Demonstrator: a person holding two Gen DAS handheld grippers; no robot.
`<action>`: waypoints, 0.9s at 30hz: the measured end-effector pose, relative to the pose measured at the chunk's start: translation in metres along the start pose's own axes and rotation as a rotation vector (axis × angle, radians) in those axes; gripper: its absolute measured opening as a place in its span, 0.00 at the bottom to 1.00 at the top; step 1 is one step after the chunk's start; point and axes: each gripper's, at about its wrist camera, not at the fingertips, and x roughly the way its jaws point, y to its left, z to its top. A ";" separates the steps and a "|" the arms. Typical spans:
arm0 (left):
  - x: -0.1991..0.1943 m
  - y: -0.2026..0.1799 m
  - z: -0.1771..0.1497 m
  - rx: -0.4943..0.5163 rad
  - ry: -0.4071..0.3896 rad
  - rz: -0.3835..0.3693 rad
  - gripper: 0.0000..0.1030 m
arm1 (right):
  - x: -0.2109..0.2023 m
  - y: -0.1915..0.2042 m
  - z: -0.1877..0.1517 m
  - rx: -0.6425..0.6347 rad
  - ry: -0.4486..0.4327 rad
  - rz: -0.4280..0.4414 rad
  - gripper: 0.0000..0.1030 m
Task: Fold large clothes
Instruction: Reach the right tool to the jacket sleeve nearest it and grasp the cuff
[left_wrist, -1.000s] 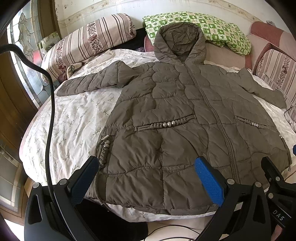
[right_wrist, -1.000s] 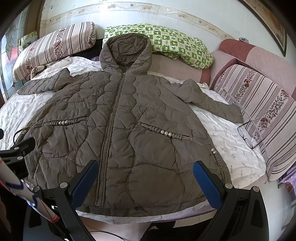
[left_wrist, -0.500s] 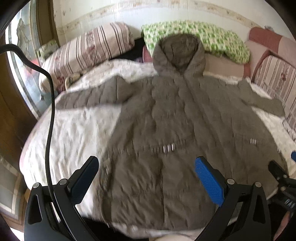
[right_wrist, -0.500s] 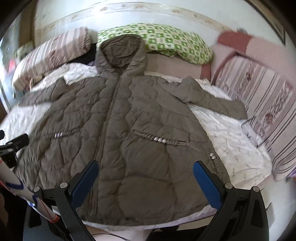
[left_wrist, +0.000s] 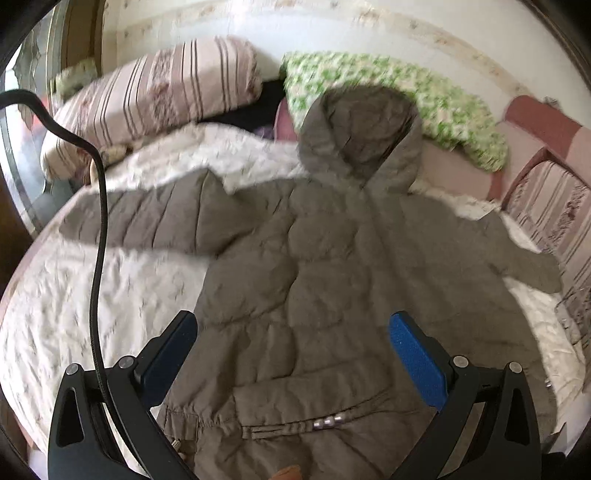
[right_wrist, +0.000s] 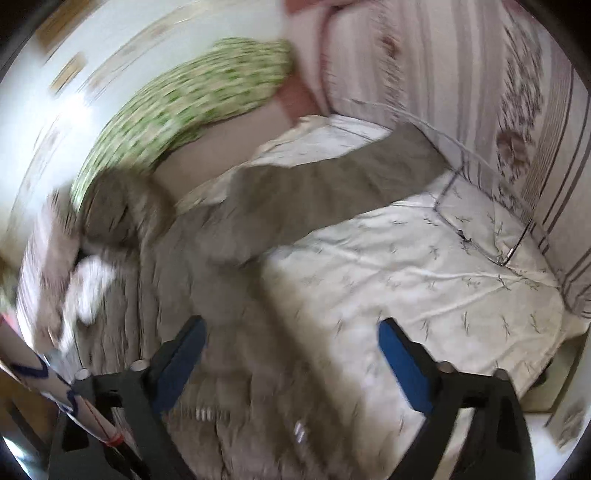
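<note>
White bedding with a faint sprig print (left_wrist: 92, 295) covers the bed, and a pale wall with a patterned border runs behind it. A grey-brown quilted hooded jacket (left_wrist: 332, 266) lies flat and face up across the bed, filling the middle of the left wrist view, with its hood (left_wrist: 358, 136) at 12 o'clock resting against a green-and-white checked pillow (left_wrist: 436, 103). One sleeve (left_wrist: 155, 218) stretches out toward 9 o'clock, the other (right_wrist: 332, 192) toward 3 o'clock, where the right wrist view shows it lying on the sheet. A striped pink pillow (left_wrist: 159, 92) sits at 10 o'clock, and striped cushions (right_wrist: 498, 92) stand along the bed's edge at 2 o'clock. A row of metal beads (left_wrist: 328, 421) trims a pocket at 6 o'clock. No containers show, and no writing is readable; both views are blurred.

The left gripper (left_wrist: 291, 354) hovers above the jacket's lower half with its jaws spread wide and nothing between them. The right gripper (right_wrist: 291, 354) is above the jacket's side edge and the sheet, its jaws wide but closing, with nothing held. A black cable (left_wrist: 99, 221) hangs at 9 o'clock in the left view.
</note>
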 end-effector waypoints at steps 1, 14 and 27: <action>0.004 0.002 0.000 0.005 0.001 0.008 1.00 | 0.010 -0.014 0.020 0.045 -0.003 -0.005 0.84; 0.032 0.008 -0.001 0.037 0.044 0.033 1.00 | 0.115 -0.097 0.140 0.227 0.007 -0.150 0.66; 0.050 -0.001 -0.002 0.057 0.076 0.030 1.00 | 0.176 -0.157 0.164 0.357 0.045 -0.269 0.45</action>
